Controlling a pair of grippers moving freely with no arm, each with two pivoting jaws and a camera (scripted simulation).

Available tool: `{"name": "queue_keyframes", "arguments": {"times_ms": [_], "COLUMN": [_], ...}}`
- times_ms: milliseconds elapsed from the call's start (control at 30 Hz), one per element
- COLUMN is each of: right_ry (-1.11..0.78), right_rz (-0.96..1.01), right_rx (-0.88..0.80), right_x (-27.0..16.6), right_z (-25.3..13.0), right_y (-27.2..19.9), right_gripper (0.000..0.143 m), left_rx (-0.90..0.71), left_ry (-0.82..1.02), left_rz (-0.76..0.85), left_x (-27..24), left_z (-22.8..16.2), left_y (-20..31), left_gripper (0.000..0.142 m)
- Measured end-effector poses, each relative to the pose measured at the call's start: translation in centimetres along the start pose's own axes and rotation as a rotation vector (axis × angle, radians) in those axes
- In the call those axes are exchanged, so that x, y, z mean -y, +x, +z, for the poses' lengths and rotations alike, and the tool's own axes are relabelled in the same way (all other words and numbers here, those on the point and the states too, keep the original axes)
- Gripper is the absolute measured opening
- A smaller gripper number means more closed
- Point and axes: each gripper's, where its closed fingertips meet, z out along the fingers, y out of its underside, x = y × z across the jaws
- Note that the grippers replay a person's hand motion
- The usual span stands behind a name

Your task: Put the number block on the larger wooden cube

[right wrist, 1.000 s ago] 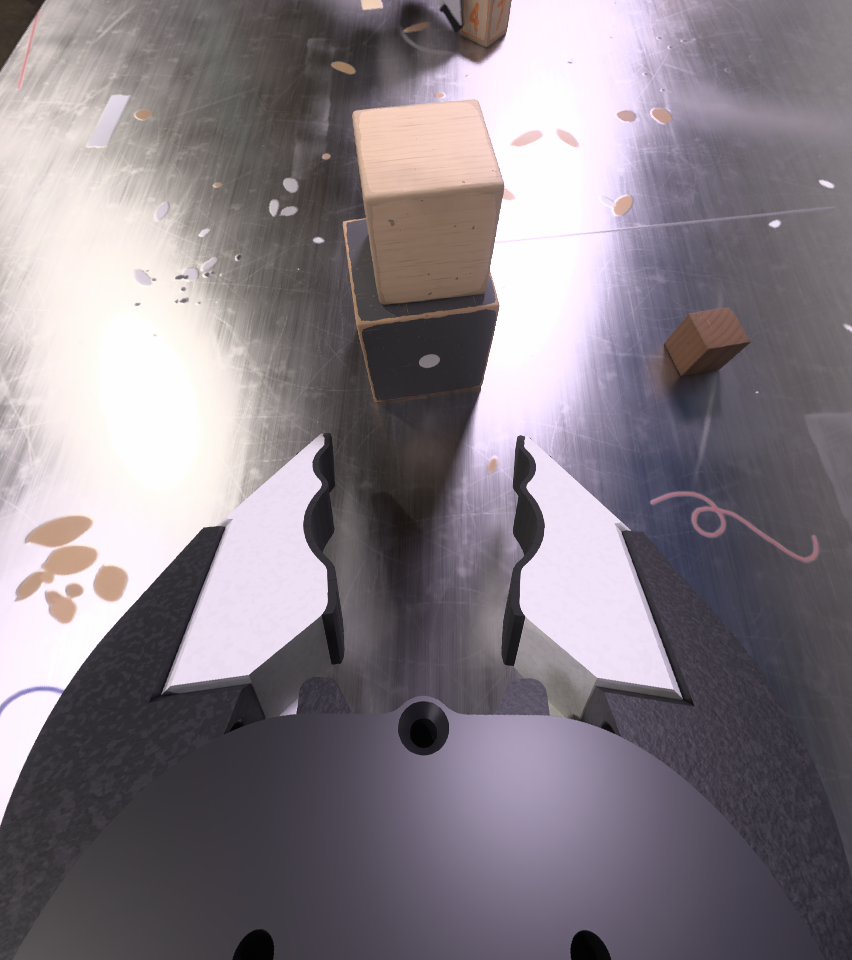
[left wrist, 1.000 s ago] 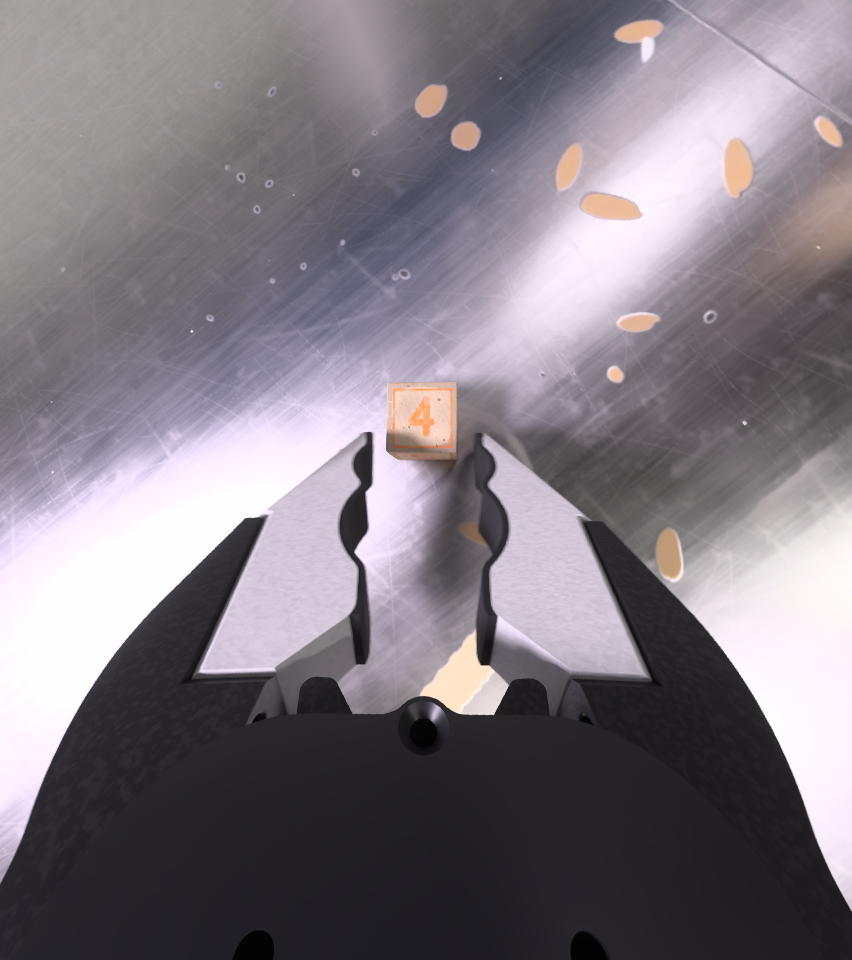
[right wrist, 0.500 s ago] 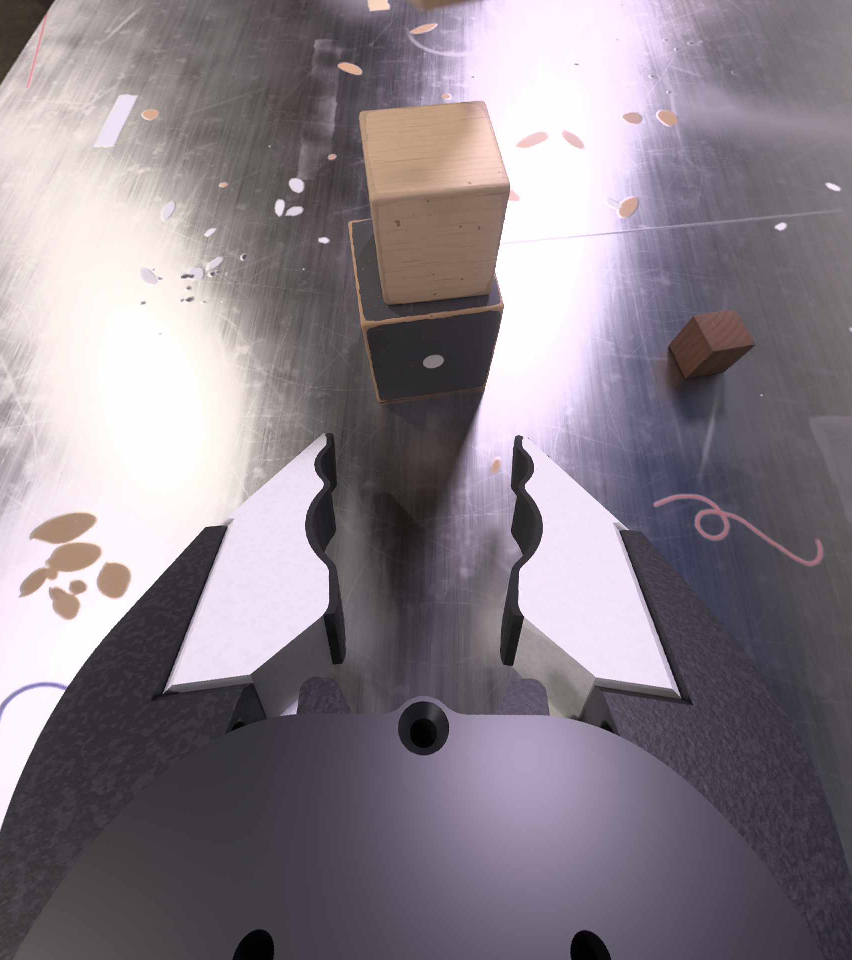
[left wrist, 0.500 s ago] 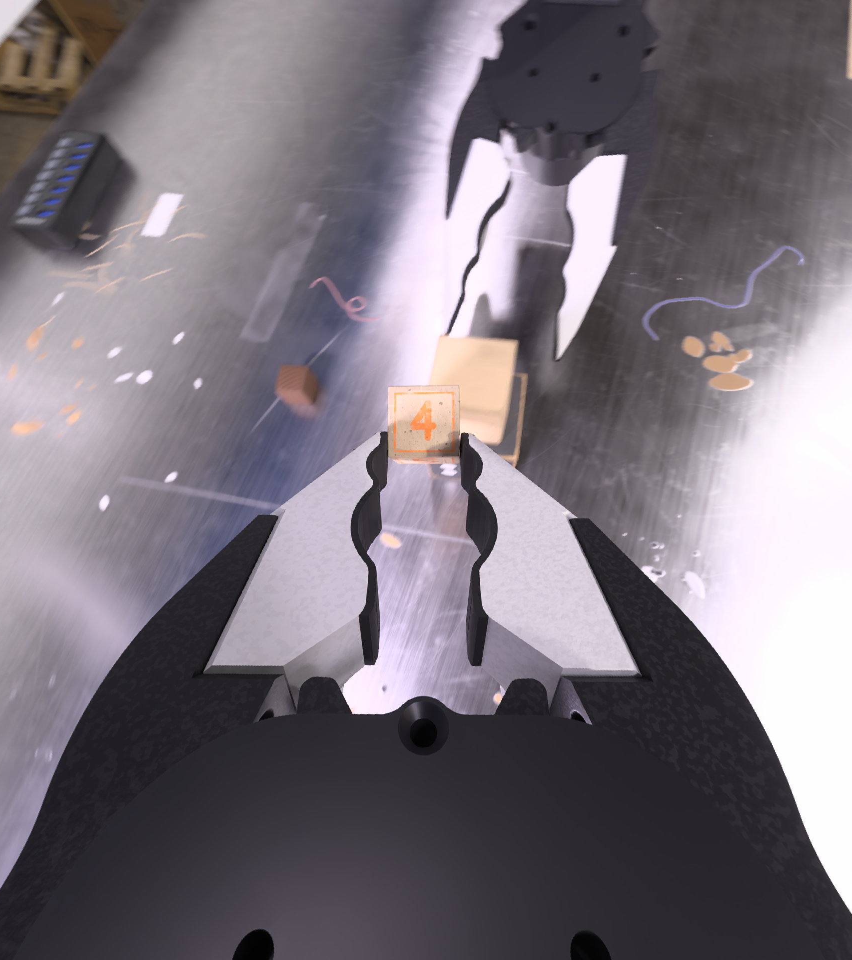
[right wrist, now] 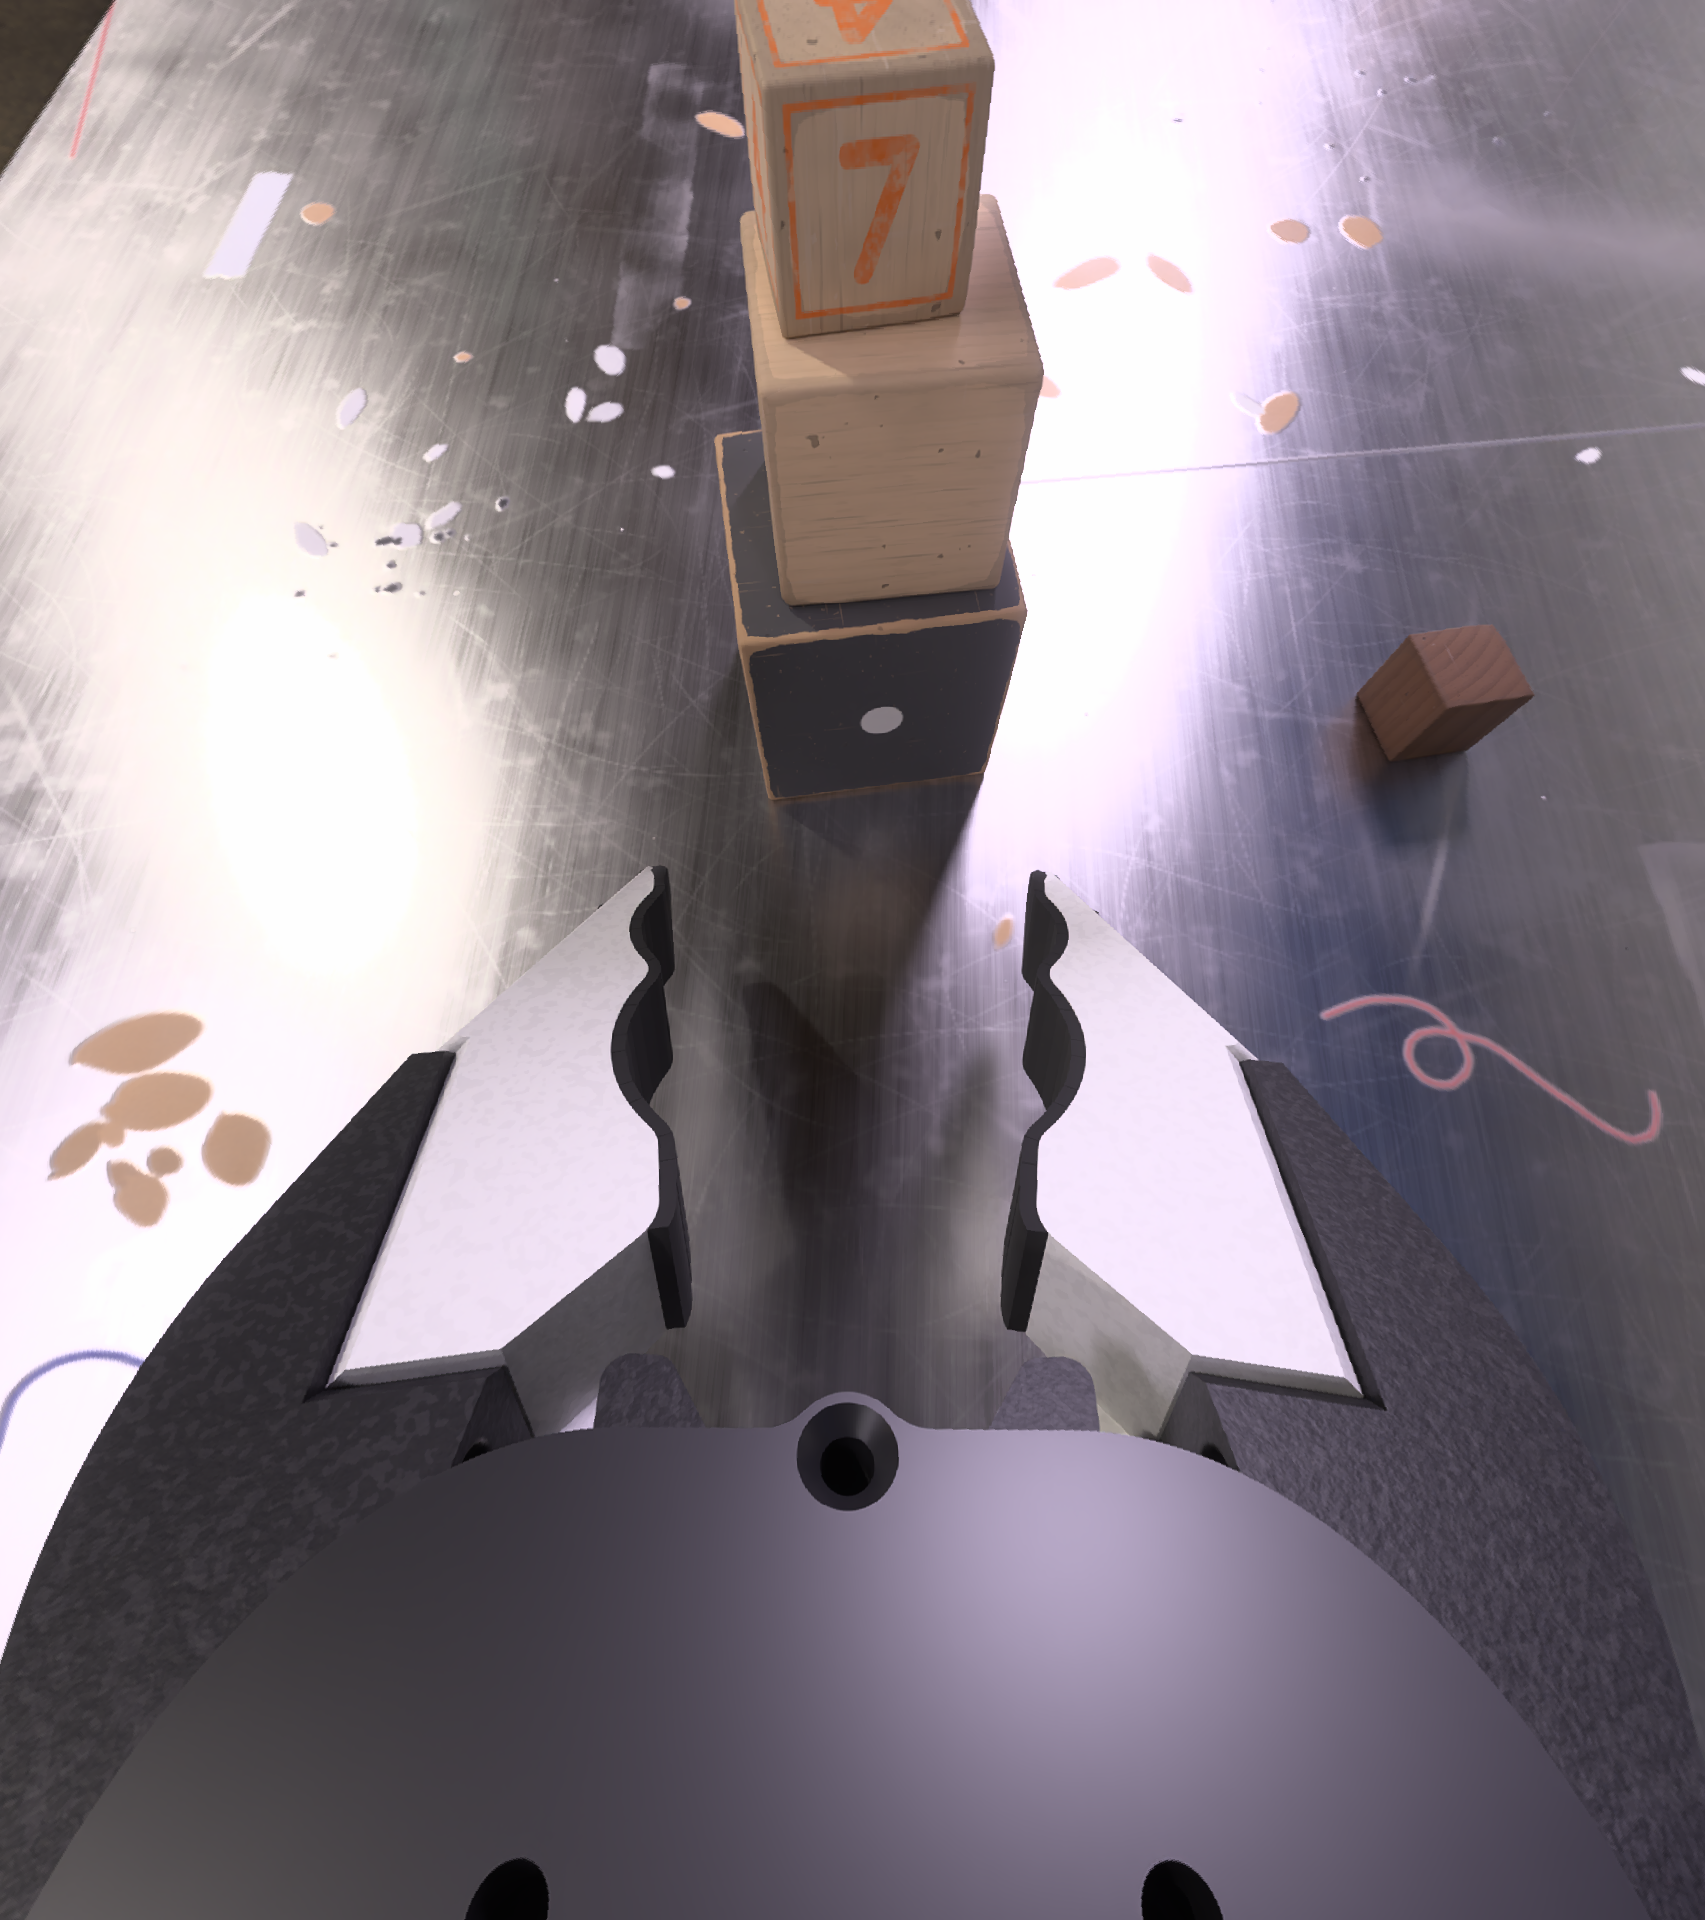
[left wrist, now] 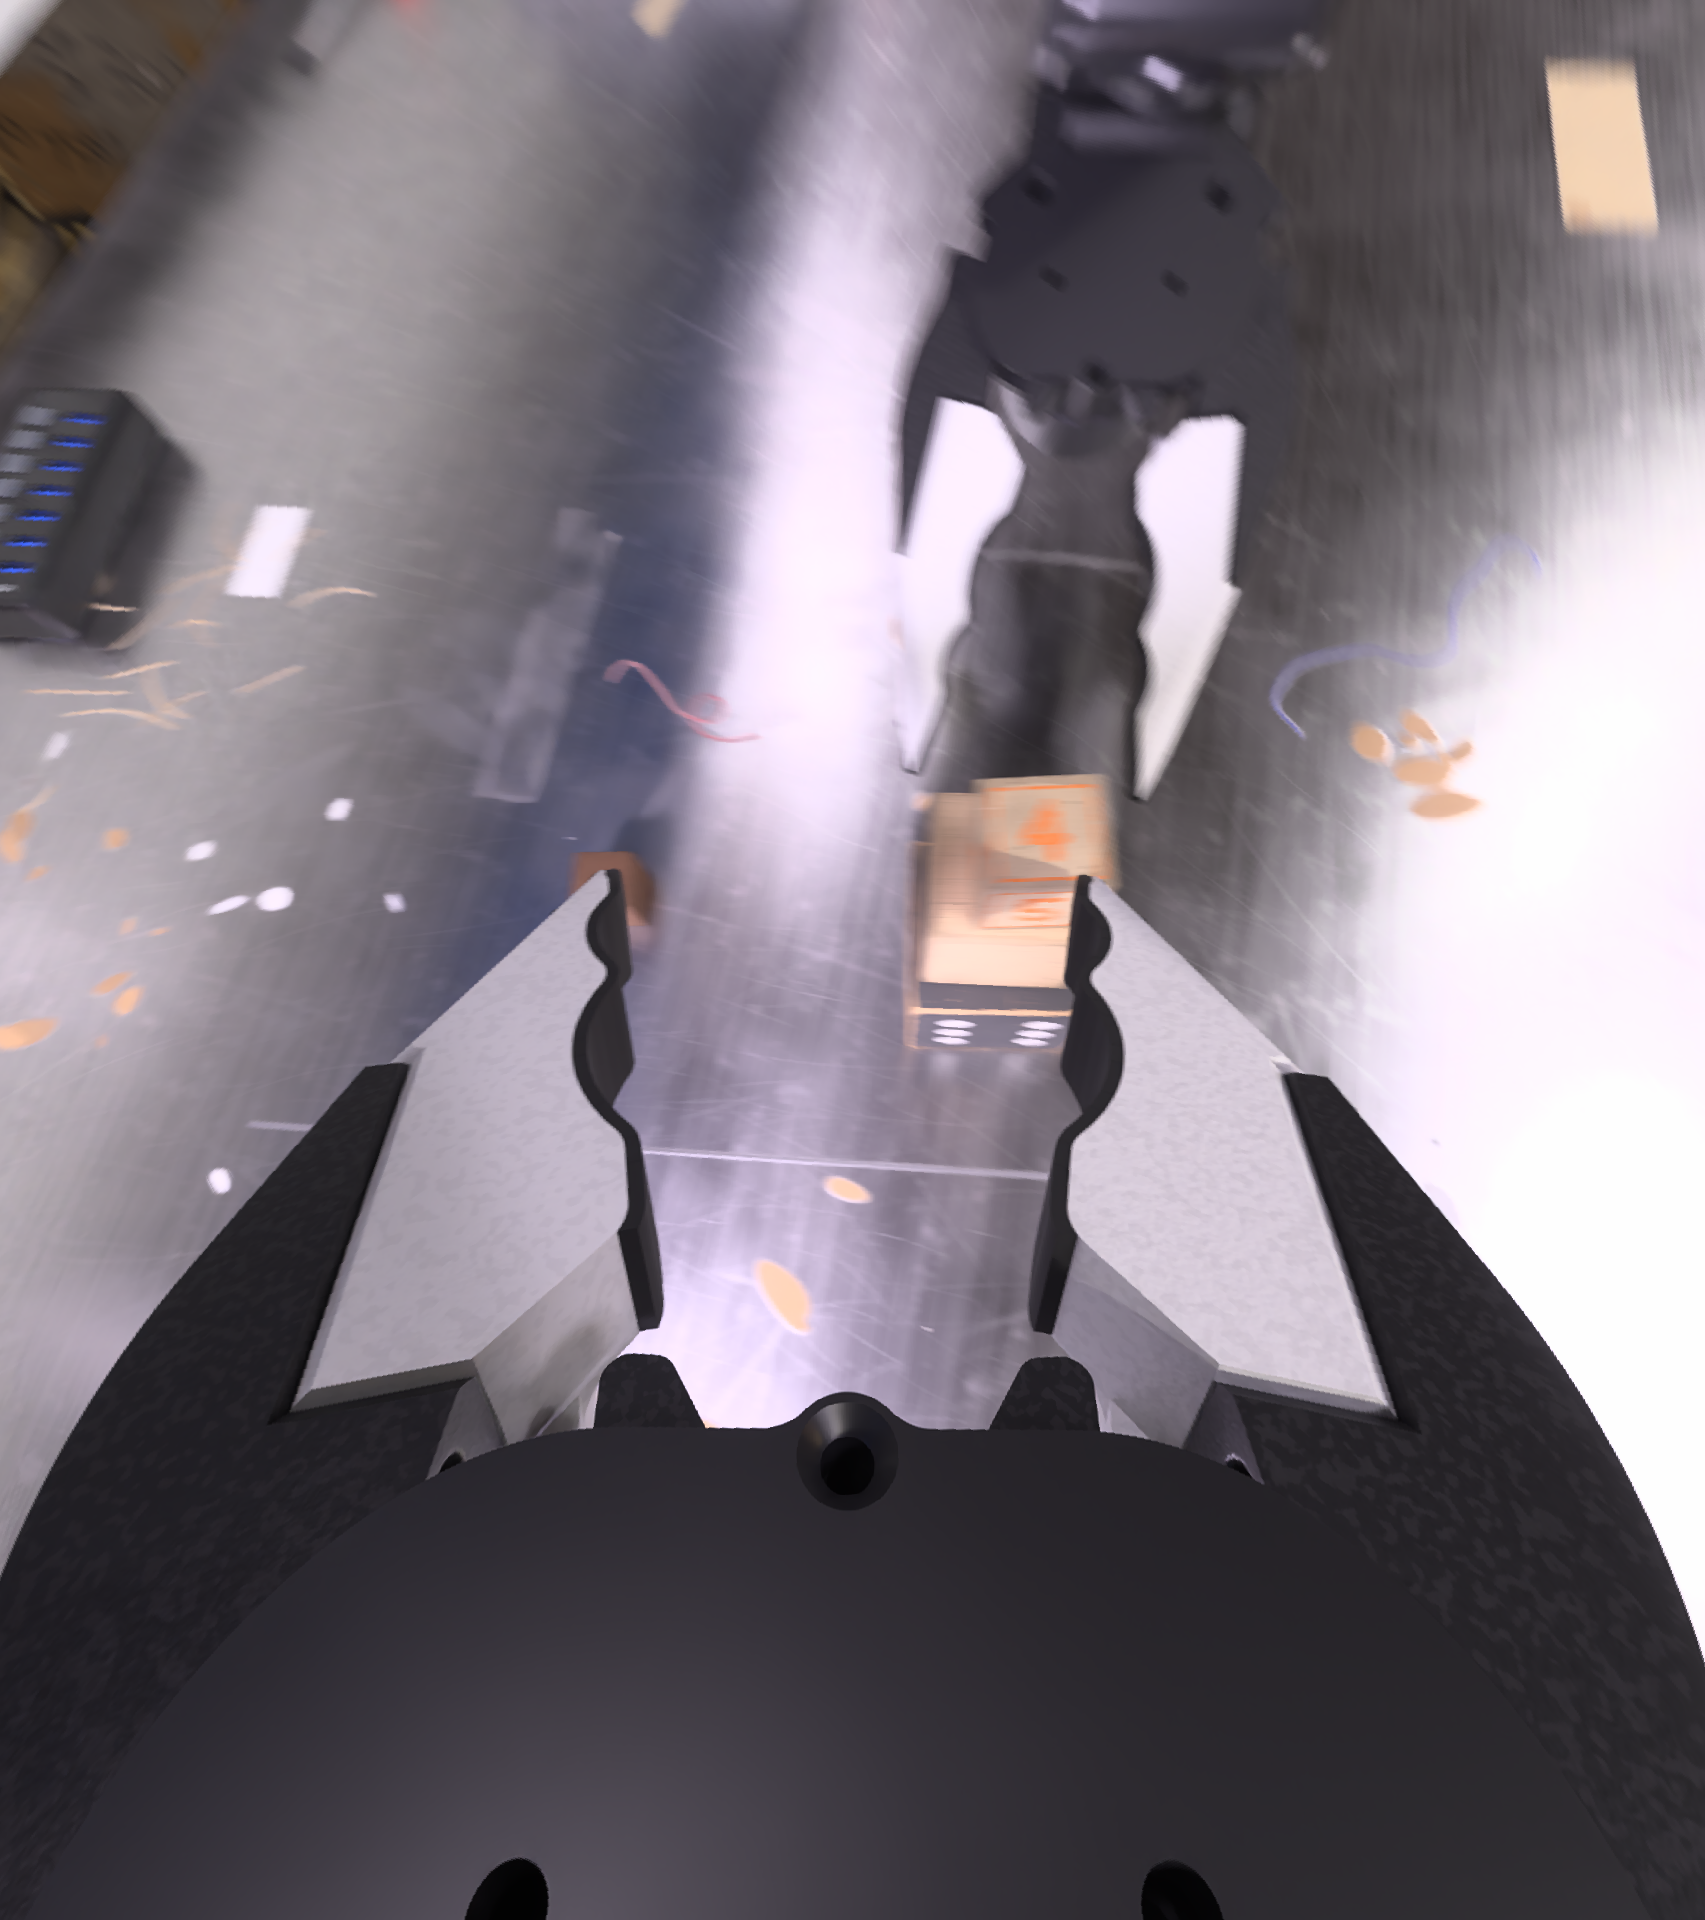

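**Number block on top of a 3-cube stack, both tongs empty**

The scratched metal tabletop (right wrist: 328, 727) fills both views, dotted with tan and white flecks.

The right tongs (right wrist: 846, 894) rise from the bottom of the right wrist view, spread wide with nothing between them, tips short of the stack and apart from it. The left tongs (left wrist: 843, 894) stand in the same pose in the left wrist view, likewise spread wide and gripping nothing; the stack shows just past the right-hand tip, blurred.

At upper centre of the right wrist view, a dark die (right wrist: 874, 707) with 1 white pip on its near face sits on the tabletop. The larger wooden cube (right wrist: 895, 478), pale and plain, rests on it. The number block (right wrist: 874, 197), pale wood with orange frames and figures, sits upright on that cube, its top cut by the upper edge of the frame.

A black box (left wrist: 58, 514) with blue lights lies at the left of the left wrist view. A small brown cube (right wrist: 1442, 691) lies tilted at the right of the right wrist view, well apart from the stack. A pink squiggle (right wrist: 1482, 1060) marks the tabletop below it.
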Motion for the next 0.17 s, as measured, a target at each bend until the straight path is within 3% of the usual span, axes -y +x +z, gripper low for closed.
{"name": "queue_keyframes", "arguments": {"times_ms": [67,167], "right_ry": [0.007,0.003], "right_rz": [0.003,0.004], "right_rx": [0.001,0.006], "right_x": [0.1,0.0], "right_z": [-0.1,0.0], "right_y": [0.0,0.0], "right_gripper": [0.068,0.068], "left_rx": [0.052,0.129], "left_ry": [0.100,0.027], "left_rz": [-0.087,-0.090], "left_x": [-0.4,-2.6], "left_z": [-0.7,0.8], "left_y": [-3.8,-6.9], "left_gripper": [0.068,0.051]}}
